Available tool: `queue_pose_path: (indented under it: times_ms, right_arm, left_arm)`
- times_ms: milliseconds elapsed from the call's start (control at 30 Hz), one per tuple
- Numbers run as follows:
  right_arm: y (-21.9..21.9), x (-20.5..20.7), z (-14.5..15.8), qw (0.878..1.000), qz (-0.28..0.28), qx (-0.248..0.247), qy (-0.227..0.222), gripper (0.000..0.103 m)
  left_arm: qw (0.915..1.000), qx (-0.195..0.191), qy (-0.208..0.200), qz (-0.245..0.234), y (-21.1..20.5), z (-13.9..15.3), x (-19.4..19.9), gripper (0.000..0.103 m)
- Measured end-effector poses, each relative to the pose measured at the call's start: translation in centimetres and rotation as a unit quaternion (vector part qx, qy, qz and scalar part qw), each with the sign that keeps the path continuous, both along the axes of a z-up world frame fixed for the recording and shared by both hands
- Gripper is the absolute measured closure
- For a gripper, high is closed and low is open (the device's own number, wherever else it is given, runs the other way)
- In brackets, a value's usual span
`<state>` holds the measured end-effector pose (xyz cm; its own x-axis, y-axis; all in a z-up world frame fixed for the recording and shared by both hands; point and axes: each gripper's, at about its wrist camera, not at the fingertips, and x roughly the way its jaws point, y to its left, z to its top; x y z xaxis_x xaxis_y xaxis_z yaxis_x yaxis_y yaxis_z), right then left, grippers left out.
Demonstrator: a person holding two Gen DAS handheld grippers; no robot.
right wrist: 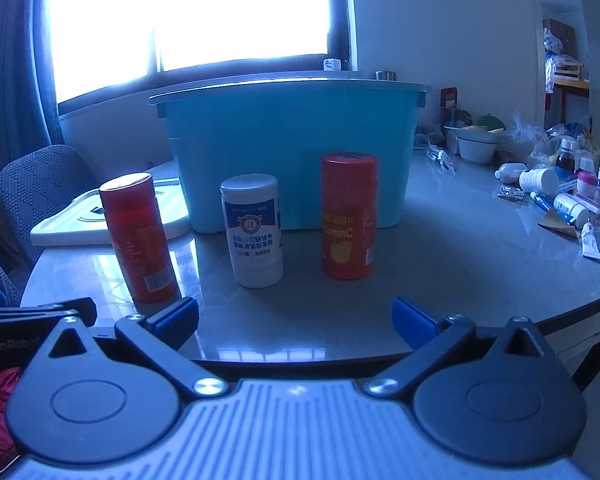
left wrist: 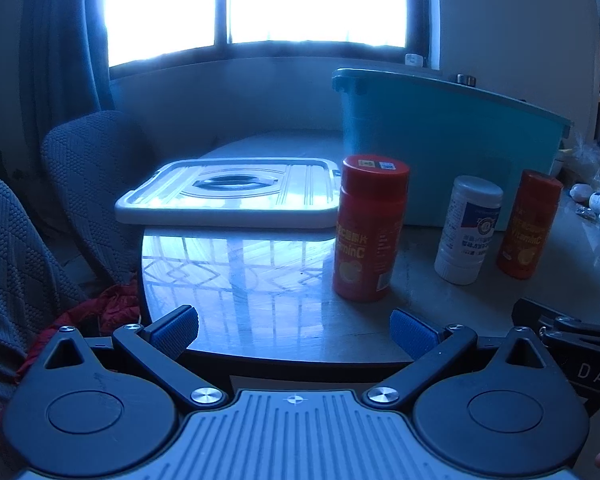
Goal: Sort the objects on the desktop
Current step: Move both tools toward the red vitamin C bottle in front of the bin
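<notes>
- Both grippers are hovering at the tabletop (right wrist: 440, 248) edge; the left gripper (left wrist: 294, 330) and right gripper (right wrist: 296, 322) fingers are spread, holding nothing.
- Three bottles are standing at 12 o'clock before the teal bin (right wrist: 288, 152): left orange bottle (left wrist: 370, 228), white bottle (right wrist: 252, 230), right orange bottle (right wrist: 349, 216).
- Judged step: approach. Next: centring one bottle between the fingers.

My left gripper (left wrist: 294, 330) hung at the table (left wrist: 260, 280) edge, jaws wide apart with nothing between them. Just ahead and slightly right stood an orange Vitamin C bottle (left wrist: 368, 230). Further right stood a white bottle (left wrist: 468, 230) and a second orange bottle (left wrist: 530, 224), before the teal bin (left wrist: 440, 132). Ahead-left lay a white lid (left wrist: 228, 196).
</notes>
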<state>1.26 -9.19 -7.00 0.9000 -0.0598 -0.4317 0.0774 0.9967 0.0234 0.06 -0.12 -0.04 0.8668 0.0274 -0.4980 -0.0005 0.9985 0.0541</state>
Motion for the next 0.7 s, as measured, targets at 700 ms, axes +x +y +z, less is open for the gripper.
queue_pose_path:
  times_ms: [700]
  right_arm:
    - [-1.6, -1.7, 0.3, 0.999, 0.035, -0.002, 0.004, 0.000]
  left_arm:
    - [0.9997, -0.014, -0.017, 0.010, -1.6, 0.3, -1.7, 0.000]
